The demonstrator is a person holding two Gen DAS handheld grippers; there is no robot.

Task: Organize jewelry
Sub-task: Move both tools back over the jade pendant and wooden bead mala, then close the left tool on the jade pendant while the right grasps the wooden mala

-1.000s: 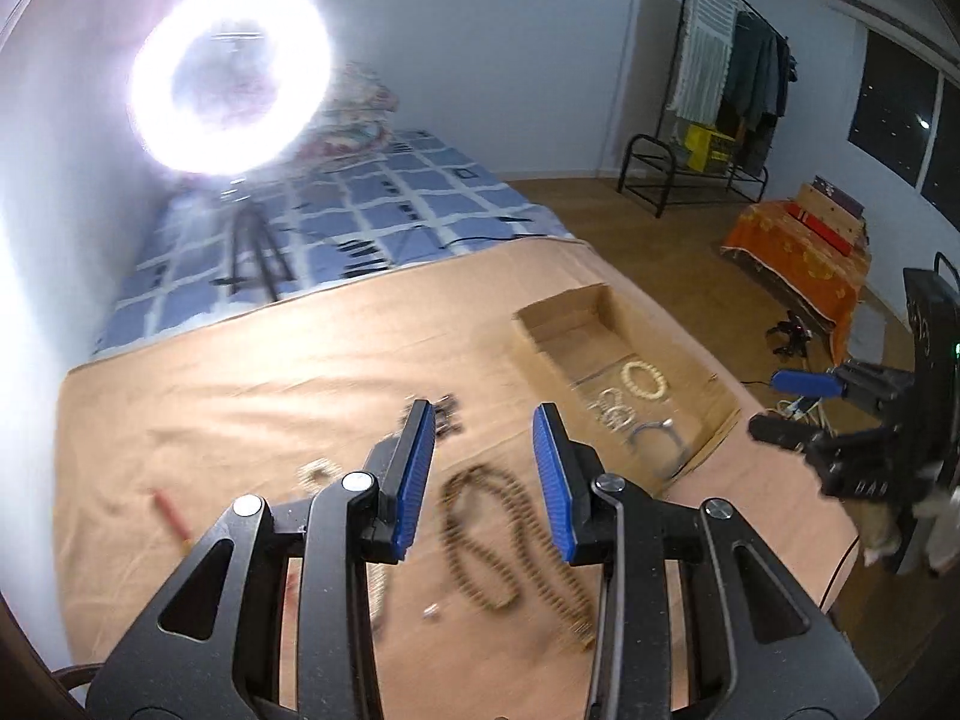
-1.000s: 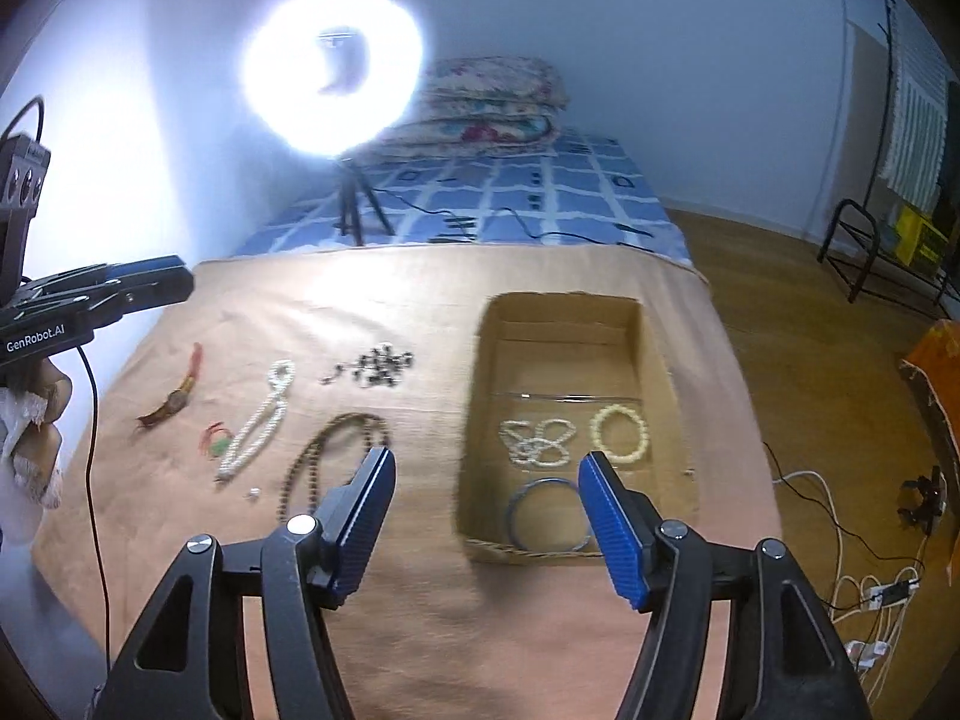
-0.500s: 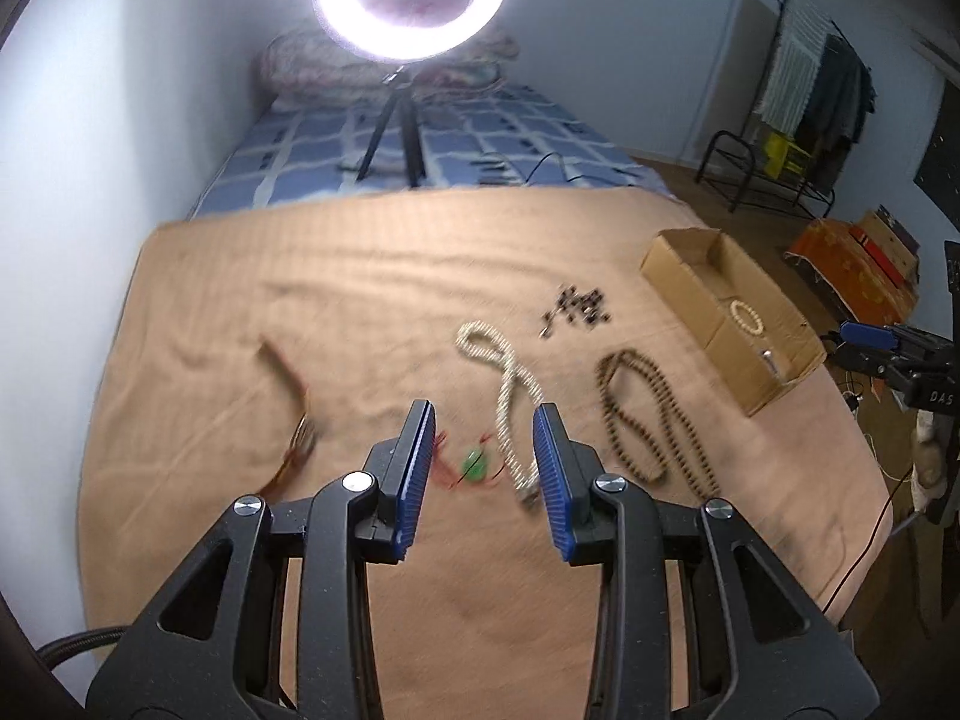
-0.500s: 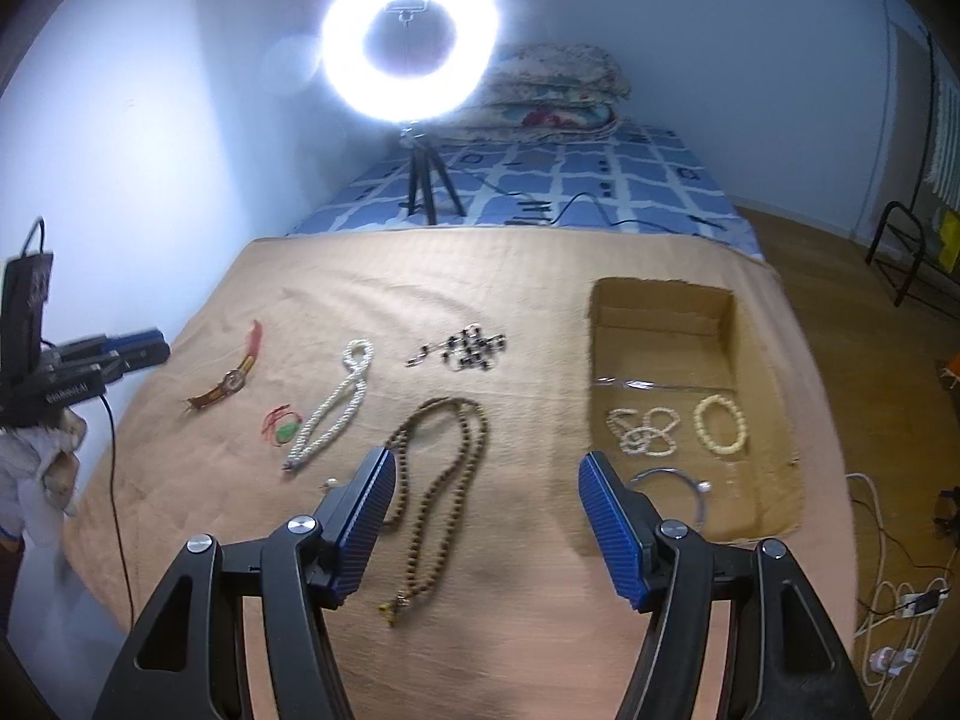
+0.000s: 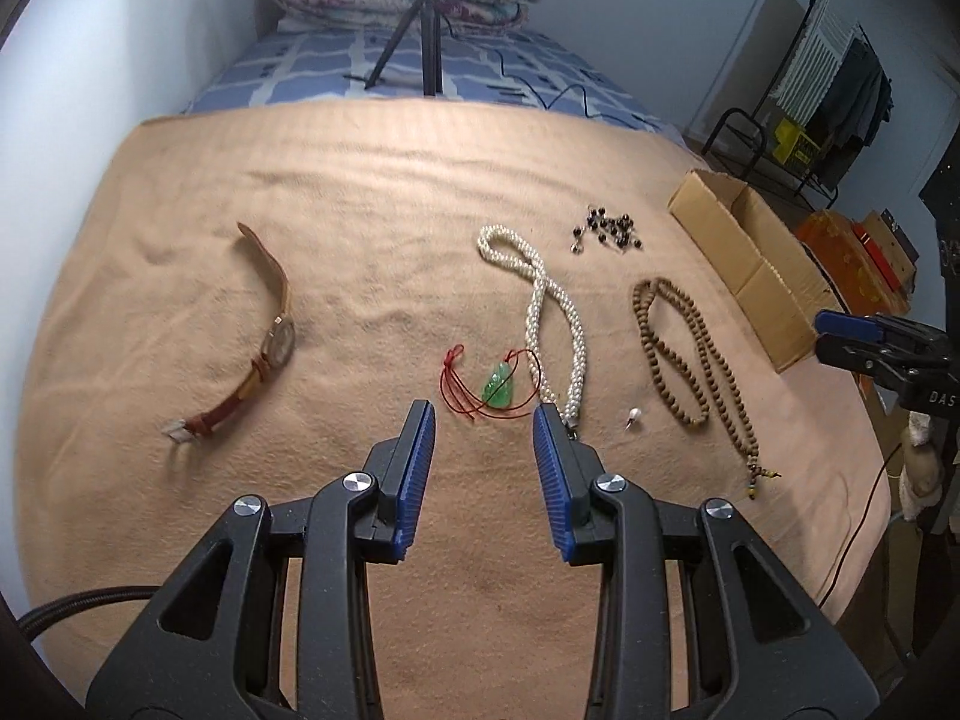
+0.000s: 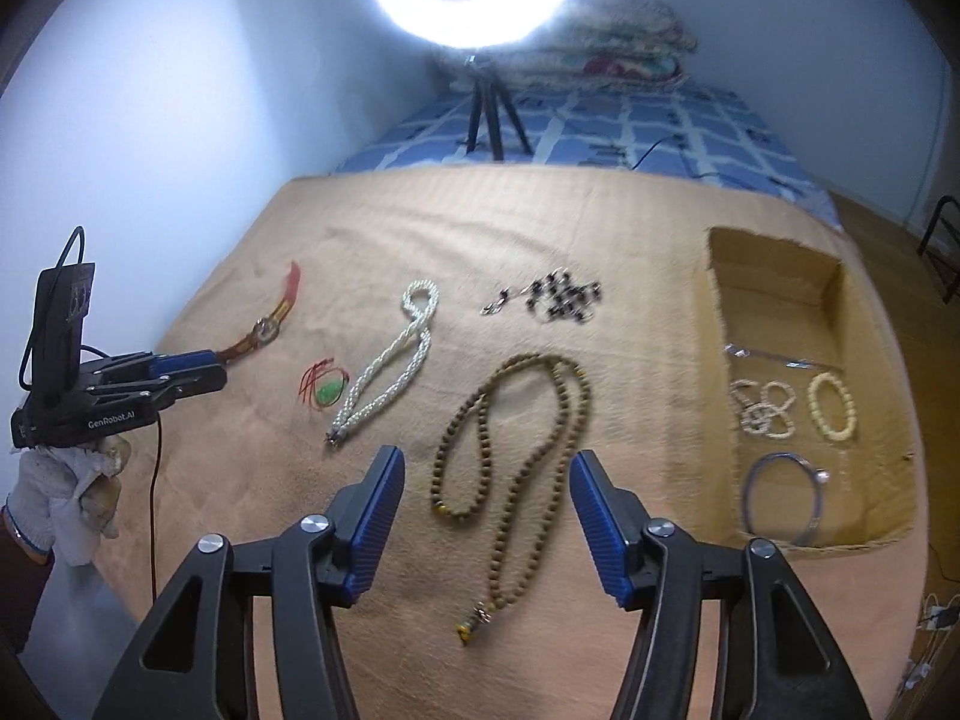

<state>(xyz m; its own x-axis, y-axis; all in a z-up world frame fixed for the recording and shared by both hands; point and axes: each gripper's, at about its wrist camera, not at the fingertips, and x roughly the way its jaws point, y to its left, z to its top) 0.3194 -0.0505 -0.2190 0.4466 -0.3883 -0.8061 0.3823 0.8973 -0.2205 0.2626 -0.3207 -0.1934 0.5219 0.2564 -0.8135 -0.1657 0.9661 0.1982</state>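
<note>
Jewelry lies on a tan blanket point(image 5: 360, 210). My left gripper point(image 5: 483, 414) is open and empty, just short of a green pendant on red cord point(image 5: 498, 385). A brown-strap watch point(image 5: 264, 330) lies to its left, a white pearl necklace point(image 5: 555, 306) and a brown bead necklace point(image 5: 684, 348) to its right. My right gripper point(image 6: 486, 462) is open and empty, hovering over the brown bead necklace point(image 6: 510, 432). The cardboard box point(image 6: 798, 396) at right holds a cream bracelet point(image 6: 831, 405), a white bracelet point(image 6: 762, 408) and a grey bangle point(image 6: 780, 498).
A dark bead bracelet point(image 5: 606, 228) lies behind the necklaces. A small silver charm point(image 5: 631, 417) sits near the pearl clasp. A ring light on a tripod point(image 6: 489, 114) stands on the blue bed behind. A clothes rack point(image 5: 810, 102) stands at far right.
Both grippers have swung left and come lower over the blanket. The left now faces the green pendant instead of the brown beads; the right is over the brown beads instead of the box.
</note>
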